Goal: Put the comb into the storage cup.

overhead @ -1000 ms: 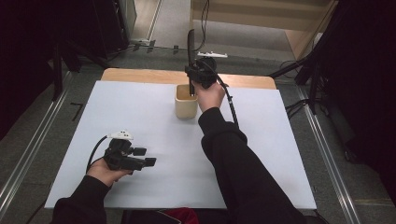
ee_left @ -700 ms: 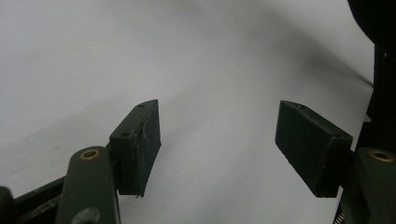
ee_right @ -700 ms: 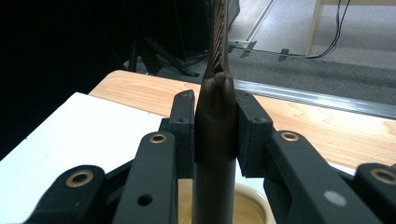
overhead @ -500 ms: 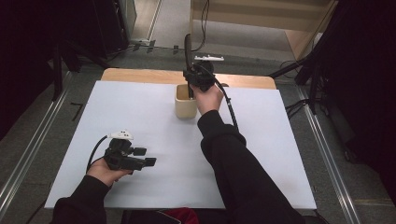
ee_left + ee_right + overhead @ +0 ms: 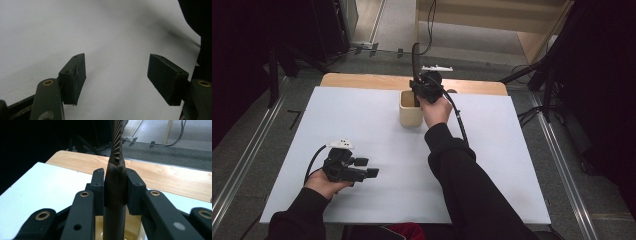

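While clamped, knife lower in holder

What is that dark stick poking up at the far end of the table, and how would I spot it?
Start at the white sheet covering the table, then find the small cream cup near its far edge. Rising upright from that cup is a dark brown utensil, clamped by the right gripper. Its smooth handle turns to a ridged, comb-like upper part, and it is the tallest, thinnest thing there.

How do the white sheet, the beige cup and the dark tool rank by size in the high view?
1. white sheet
2. beige cup
3. dark tool, though its lower end is hidden in the cup, so cup versus tool is unsure.
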### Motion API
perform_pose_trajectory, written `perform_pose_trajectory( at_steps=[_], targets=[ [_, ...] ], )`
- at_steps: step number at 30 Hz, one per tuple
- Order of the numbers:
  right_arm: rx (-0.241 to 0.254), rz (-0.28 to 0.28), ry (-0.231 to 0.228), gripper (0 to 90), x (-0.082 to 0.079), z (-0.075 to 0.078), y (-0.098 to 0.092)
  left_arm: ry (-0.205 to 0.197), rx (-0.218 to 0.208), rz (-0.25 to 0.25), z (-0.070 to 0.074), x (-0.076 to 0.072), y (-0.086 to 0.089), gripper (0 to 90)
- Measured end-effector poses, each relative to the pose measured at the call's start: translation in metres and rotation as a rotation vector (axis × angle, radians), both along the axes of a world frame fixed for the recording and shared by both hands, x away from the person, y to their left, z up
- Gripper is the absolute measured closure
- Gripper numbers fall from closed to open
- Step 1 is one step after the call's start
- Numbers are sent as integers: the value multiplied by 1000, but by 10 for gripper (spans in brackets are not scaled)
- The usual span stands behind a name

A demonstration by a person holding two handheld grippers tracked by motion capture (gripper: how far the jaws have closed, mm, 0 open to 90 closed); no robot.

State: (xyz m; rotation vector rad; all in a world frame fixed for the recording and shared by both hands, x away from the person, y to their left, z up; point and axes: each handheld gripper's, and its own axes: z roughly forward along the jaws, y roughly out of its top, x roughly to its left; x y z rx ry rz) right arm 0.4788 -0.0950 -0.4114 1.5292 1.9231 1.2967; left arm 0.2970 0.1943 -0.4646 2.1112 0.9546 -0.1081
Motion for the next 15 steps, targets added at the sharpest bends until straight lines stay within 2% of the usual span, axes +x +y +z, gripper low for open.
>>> perform_pose_trajectory(
  at_steps=[15],
  targets=[
    [-33, 18, 6, 698, -4, -6, 3, 0, 3, -3, 0, 0, 0, 318]
  ],
)
